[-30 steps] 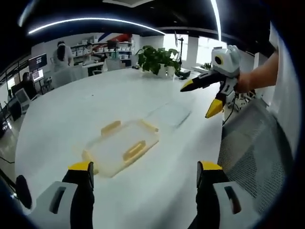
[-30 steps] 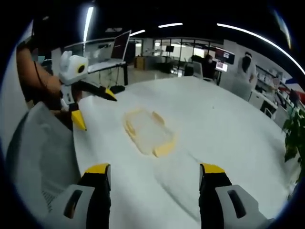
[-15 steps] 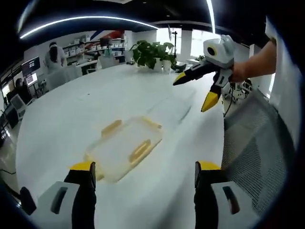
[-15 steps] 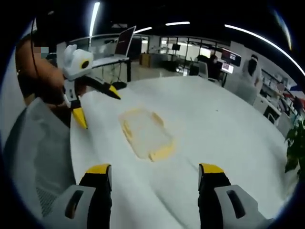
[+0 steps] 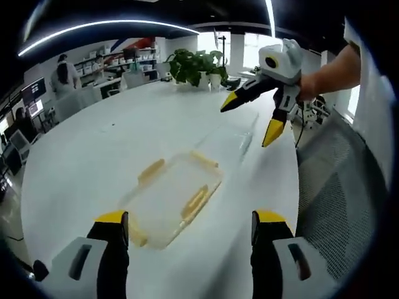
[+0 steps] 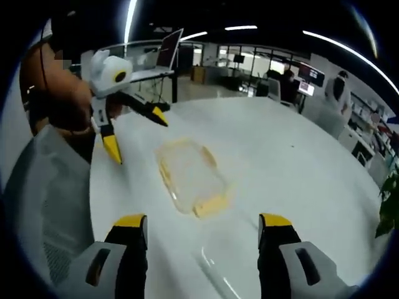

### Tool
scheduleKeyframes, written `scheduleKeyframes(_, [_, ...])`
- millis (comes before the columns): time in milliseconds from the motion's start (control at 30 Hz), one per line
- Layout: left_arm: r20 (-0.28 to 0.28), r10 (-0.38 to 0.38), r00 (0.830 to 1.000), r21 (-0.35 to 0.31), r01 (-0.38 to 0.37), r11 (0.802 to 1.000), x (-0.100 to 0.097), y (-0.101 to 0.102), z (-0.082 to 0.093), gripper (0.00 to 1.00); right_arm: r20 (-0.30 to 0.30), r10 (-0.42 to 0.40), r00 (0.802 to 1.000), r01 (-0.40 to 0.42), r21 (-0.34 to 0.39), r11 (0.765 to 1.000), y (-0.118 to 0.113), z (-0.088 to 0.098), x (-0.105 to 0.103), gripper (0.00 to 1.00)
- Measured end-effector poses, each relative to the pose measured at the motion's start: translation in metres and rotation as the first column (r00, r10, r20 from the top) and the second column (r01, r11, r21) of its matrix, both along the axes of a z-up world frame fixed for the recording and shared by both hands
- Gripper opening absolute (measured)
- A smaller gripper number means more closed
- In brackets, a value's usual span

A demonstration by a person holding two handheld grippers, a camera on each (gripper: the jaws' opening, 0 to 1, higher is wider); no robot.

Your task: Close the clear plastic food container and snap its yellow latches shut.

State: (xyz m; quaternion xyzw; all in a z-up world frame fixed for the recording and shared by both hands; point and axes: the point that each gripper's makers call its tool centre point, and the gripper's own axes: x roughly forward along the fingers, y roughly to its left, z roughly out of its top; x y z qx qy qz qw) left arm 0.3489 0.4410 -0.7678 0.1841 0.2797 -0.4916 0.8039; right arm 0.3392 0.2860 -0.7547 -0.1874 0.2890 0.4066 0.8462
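Container: I see the clear rectangular plastic food container with yellow latches [image 5: 173, 200] [image 6: 189, 176] lying flat on the round white table [image 5: 93, 156] [image 6: 293, 168], untouched.
Left hand-held gripper [image 5: 185, 232] [image 6: 137, 133]: jaws spread wide, holding nothing, above the table just short of the container.
Right hand-held gripper [image 6: 202, 235] [image 5: 250, 116]: jaws likewise apart and empty, raised over the table's far side.
Clear panel [image 5: 232, 136]: a see-through sheet lies just beyond the container.
Background: a green potted plant [image 5: 196, 64] stands at the table's far edge.
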Motion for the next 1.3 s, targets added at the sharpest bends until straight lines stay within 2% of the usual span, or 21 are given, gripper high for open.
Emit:
scheduleKeyframes(433, [-0.017,-0.043,0.999,0.047,0.044,0.998,0.014,0.007,-0.005,0.81,-0.007,0.053,0.999,-0.053,-0.024,0.998,0.009,-0.004,0.014,0.71])
scheduleKeyframes(600, [-0.007,-0.071,0.997,0.062,0.071,0.996,0.02,0.006,-0.003,0.81,-0.008,0.077,0.997,-0.077,-0.038,0.996,0.013,-0.006,0.019,0.71])
scheduleKeyframes(833, [0.005,-0.126,0.992,0.114,0.125,0.986,0.026,0.005,-0.008,0.81,-0.014,0.12,0.993,-0.121,-0.065,0.991,0.016,-0.011,0.023,0.71])
scheduleKeyframes(1100, [-0.003,-0.147,0.989,0.127,0.146,0.981,0.031,0.006,-0.012,0.81,-0.006,0.152,0.988,-0.152,-0.088,0.984,0.021,-0.014,0.028,0.7])
scheduleKeyframes(1300, [-0.001,-0.194,0.981,0.177,0.191,0.965,0.033,0.009,-0.018,0.81,-0.011,0.193,0.981,-0.193,-0.121,0.974,0.024,-0.019,0.031,0.7])
